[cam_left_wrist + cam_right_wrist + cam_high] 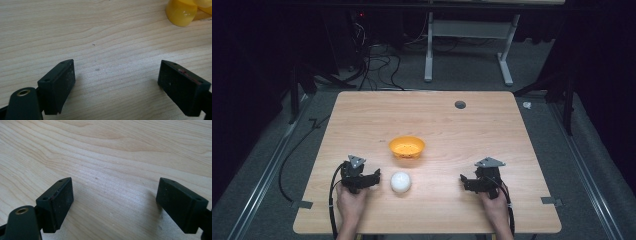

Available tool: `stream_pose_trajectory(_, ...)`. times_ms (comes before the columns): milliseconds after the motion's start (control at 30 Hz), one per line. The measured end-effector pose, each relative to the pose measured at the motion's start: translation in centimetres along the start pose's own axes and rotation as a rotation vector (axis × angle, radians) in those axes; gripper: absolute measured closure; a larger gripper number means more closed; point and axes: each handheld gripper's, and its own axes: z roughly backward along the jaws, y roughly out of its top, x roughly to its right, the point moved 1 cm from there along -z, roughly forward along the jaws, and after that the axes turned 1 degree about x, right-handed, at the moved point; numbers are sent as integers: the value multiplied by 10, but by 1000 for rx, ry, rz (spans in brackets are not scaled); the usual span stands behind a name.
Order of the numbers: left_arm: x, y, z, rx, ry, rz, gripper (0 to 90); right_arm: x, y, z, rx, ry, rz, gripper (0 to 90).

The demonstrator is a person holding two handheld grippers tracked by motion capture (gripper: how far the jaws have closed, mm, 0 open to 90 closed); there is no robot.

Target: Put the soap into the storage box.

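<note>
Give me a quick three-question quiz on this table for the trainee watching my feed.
1. True or false: the left tongs are shut on the white ball.
2. Which lies farther from the person: A) the orange bowl, B) the white ball?
3. Fill in: the jaws of the right tongs stand ____ over bare wooden table.

Key: 1 false; 2 A; 3 open.

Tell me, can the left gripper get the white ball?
Probably yes. The left gripper sits right beside the white ball on the table, its jaws are open, and nothing lies between them.
</note>
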Motion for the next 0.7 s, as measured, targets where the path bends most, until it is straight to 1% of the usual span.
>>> stream_pose_trajectory(100,0,0,0,0,0,0,148,-2,-1,1,0,3,4,151)
stream_pose_trajectory(700,0,0,0,4,0,6,153,-2,-1,1,-1,3,4,151)
